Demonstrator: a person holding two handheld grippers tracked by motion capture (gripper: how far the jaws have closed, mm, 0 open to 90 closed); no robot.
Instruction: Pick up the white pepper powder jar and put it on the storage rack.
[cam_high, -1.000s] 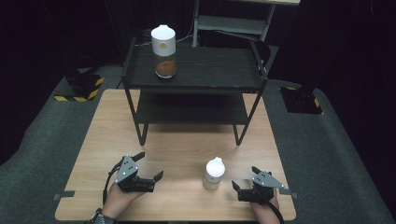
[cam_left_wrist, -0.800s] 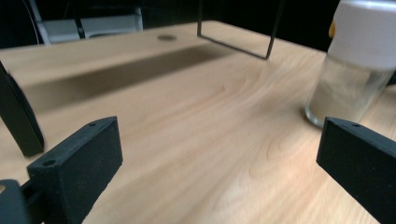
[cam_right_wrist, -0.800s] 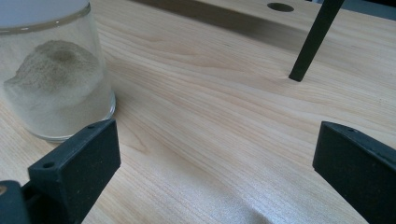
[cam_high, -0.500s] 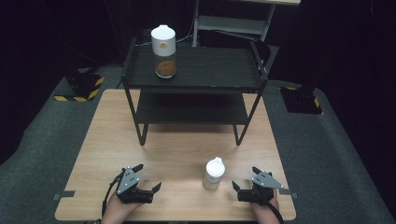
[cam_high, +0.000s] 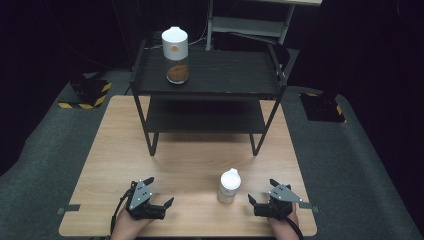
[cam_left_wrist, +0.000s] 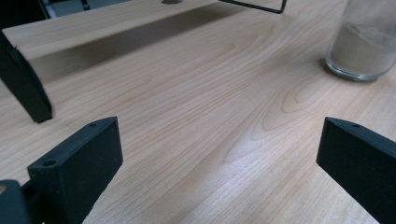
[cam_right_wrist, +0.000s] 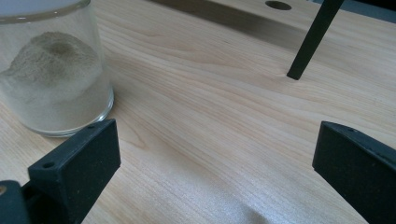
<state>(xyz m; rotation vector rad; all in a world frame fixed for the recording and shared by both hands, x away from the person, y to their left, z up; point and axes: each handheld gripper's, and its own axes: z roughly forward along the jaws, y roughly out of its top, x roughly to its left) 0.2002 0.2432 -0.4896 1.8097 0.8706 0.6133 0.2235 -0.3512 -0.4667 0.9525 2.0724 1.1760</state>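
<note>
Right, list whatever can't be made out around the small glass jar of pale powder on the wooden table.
- Small glass jar of pale powder: its white lid is cut off by the top edge in the right gripper view, its upper part in the left gripper view.
- Tall white-lidded jar of brown powder on the black metal shelf rack: the mark on its lid is too small to read in the high view.

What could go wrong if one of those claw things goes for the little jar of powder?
The jar is tall, narrow glass, standing between both open grippers; a sideways nudge from the right gripper, which is closest, might tip it. A poor grasp could let the smooth glass slip. Lifted high, it might strike the black shelf.
</note>
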